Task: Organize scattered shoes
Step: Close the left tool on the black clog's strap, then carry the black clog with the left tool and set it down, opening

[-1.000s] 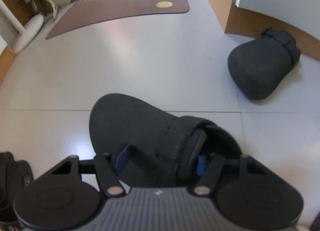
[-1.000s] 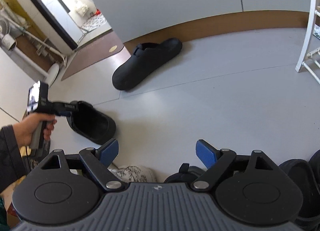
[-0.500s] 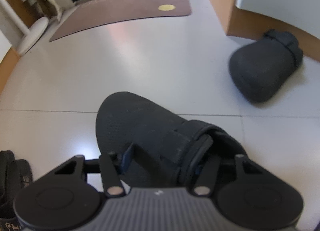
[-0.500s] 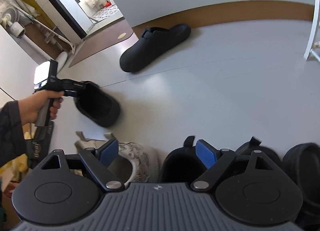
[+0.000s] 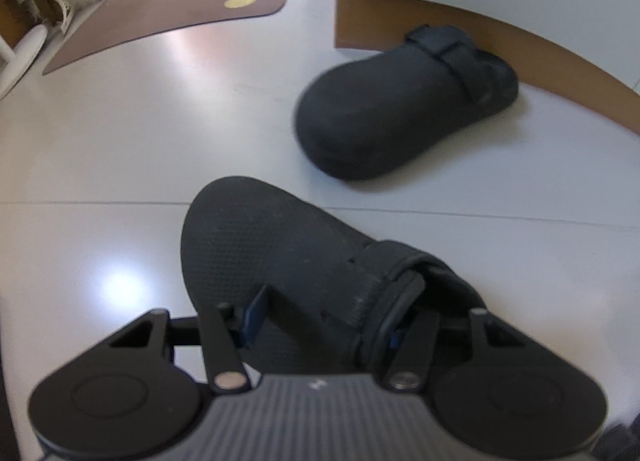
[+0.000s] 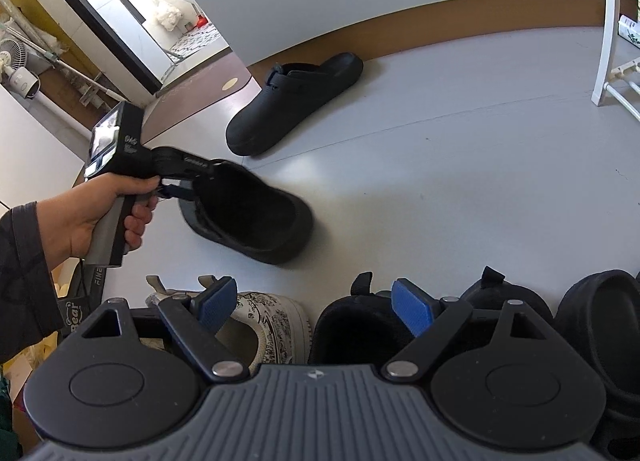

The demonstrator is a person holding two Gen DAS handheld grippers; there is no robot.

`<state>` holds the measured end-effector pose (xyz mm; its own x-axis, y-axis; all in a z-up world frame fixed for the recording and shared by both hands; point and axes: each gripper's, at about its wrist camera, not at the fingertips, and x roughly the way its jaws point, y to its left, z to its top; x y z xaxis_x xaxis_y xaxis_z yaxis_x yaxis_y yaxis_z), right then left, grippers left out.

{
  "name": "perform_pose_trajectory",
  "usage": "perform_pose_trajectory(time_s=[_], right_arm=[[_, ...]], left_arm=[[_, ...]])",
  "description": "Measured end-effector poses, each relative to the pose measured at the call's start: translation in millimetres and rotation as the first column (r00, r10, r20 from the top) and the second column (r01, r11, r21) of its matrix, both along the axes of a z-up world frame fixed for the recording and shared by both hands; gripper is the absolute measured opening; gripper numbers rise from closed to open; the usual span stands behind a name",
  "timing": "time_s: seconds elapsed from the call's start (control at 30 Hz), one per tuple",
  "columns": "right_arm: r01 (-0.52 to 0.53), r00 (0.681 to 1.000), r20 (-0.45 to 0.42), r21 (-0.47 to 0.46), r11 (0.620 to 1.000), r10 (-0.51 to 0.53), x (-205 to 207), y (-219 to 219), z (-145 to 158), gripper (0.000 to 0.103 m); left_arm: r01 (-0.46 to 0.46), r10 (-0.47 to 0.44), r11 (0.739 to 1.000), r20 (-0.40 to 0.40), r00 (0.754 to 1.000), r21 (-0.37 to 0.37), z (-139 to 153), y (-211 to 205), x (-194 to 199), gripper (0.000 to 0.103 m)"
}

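Nearest in the right wrist view, the right gripper (image 6: 314,305) hung with its blue pads spread wide and nothing between them, above a row of shoes along the near edge: a white patterned sneaker (image 6: 276,321) on the left, then black clogs (image 6: 352,329) running off to the right. Just beyond that row, to the left, the person's left hand (image 6: 92,213) gripped the handle of the left gripper (image 5: 324,321), whose jaws had just been closing and pinched the heel end of a black clog (image 5: 272,253): one pad lay against the outer side wall, the other sat inside the opening by the strap. In the right wrist view that clog (image 6: 248,217) appeared tilted, opening turned toward the camera, over the pale grey floor (image 6: 460,189); whether its toe touched the floor could not be told. A dark sleeve (image 6: 20,269) covered the wrist. Farther off, well apart from the held clog, a second black clog (image 6: 296,101) lay on the floor, its heel end close to the brown baseboard (image 6: 440,17) of the white wall. Farthest left, a brown doormat (image 5: 180,9) lay before a doorway.
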<state>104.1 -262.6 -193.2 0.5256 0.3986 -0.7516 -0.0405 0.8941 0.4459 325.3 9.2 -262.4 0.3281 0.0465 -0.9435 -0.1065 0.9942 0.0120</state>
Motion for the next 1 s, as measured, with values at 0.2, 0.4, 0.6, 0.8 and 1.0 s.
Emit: perform_pose_trajectory(time_s=[0.2,0.4,0.6,0.8,1.0], right_arm=[[0.016,1.0,-0.001,0.005,1.0,-0.016,2,-4,-2,0.088],[0.046,0.999,-0.01,0.011,0.999,-0.046,4,-11,-5,0.088],[0.085,0.996,-0.004,0.026,0.996,-0.085,4,-16,-3,0.088],[0.119,0.993,0.001,0.054,0.991,-0.119,6,-13,2,0.088],[0.139,0.99,0.003,0.087,0.987,-0.139,12,-2,6,0.088]], left_arm=[[0.033,-0.034,0.999,-0.018,0.999,-0.026,1,-39,0,0.058],[0.025,-0.027,0.998,-0.039,0.999,-0.064,4,-72,5,0.06],[0.125,-0.151,0.971,-0.118,0.982,-0.203,15,-103,-5,0.067],[0.219,-0.238,0.955,-0.075,0.968,-0.198,48,-107,-10,0.068],[0.269,-0.283,0.936,-0.032,0.959,-0.227,75,-83,-20,0.068]])
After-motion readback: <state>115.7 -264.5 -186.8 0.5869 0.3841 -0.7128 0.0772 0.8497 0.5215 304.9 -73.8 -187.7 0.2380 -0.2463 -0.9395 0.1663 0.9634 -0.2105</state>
